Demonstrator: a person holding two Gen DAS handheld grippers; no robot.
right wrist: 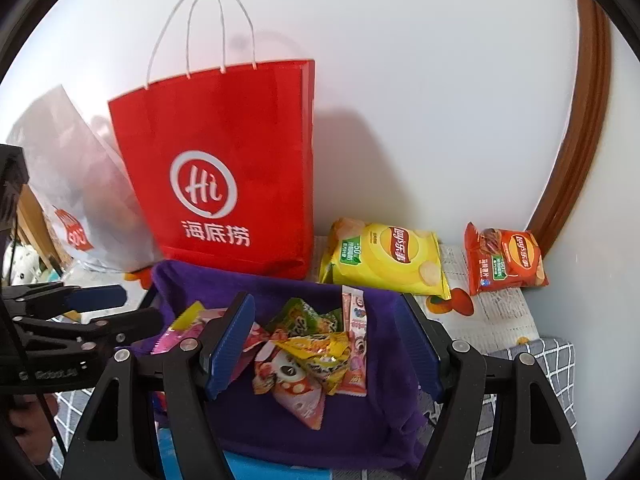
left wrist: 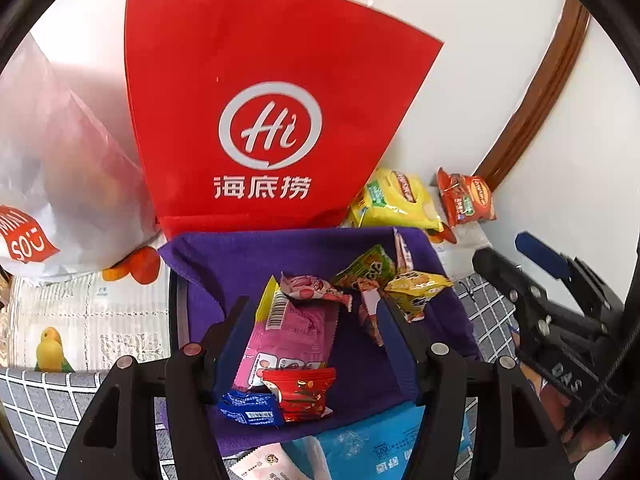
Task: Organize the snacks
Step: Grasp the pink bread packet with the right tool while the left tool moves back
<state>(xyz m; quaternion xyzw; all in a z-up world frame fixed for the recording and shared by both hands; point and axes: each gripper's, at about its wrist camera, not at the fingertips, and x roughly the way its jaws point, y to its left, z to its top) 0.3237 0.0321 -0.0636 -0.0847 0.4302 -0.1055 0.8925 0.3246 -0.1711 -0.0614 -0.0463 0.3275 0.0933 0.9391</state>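
Both tongs apart, empty, over purple cloth (blue packet beneath, half hidden).

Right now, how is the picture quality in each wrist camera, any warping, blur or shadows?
Left wrist view: strong fisheye bending the door frame, white bag soft and hazy. Right wrist view: same curving, sharper, red bag casting a faint shadow on the wall.

Both wrist views angle down, close (sharing the purple-lined bin).
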